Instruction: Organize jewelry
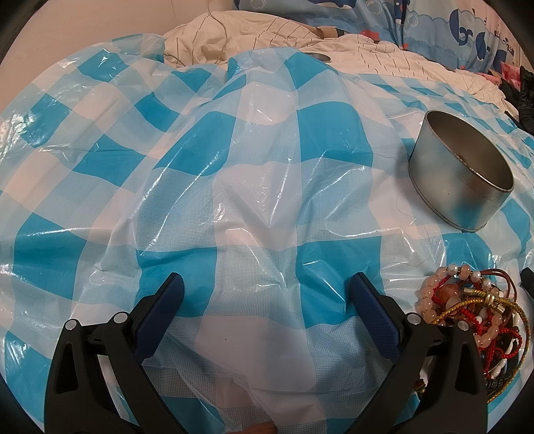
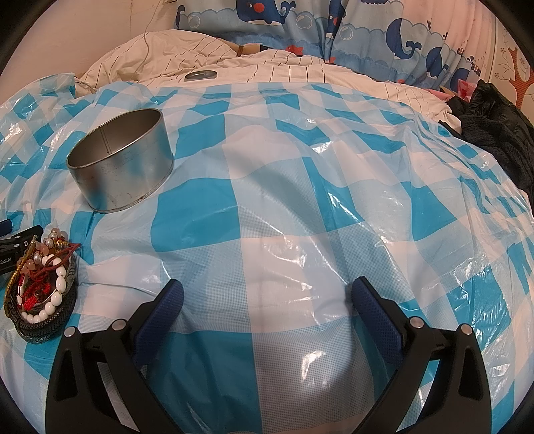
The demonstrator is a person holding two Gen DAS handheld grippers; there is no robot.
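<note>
Left claw (image 1: 267,283) spread wide, nothing between its blue-padded fingers (image 1: 370,310), hovering over the blue-and-white checked plastic sheet (image 1: 260,187) spread across a bed. Right claw (image 2: 267,290) likewise spread wide and holding nothing, above the same crinkled sheet.

Jewelry heap (image 1: 467,310) just right of the left claw in the left wrist view: pink bead bracelets, red cords, a gold braided cord, white beads, all tangled together. Same heap (image 2: 41,287) at near left in the right wrist view, piled in a small dark dish with a ribbed rim (image 2: 53,320); part of the left claw's black body showing just behind it at the frame edge.

Round metal tin (image 1: 460,173), lidless and upright, on the sheet beyond the heap, well apart from it; inside not fully visible in the left wrist view, bare metal wall showing in the right wrist view (image 2: 120,163). Flat round metal lid (image 2: 200,75) far back, on the striped white bedding (image 2: 267,70) past the sheet's far edge. Whale-print blue fabric (image 2: 300,23) behind the bedding. Dark clothing (image 2: 497,133) bunched at far right.
</note>
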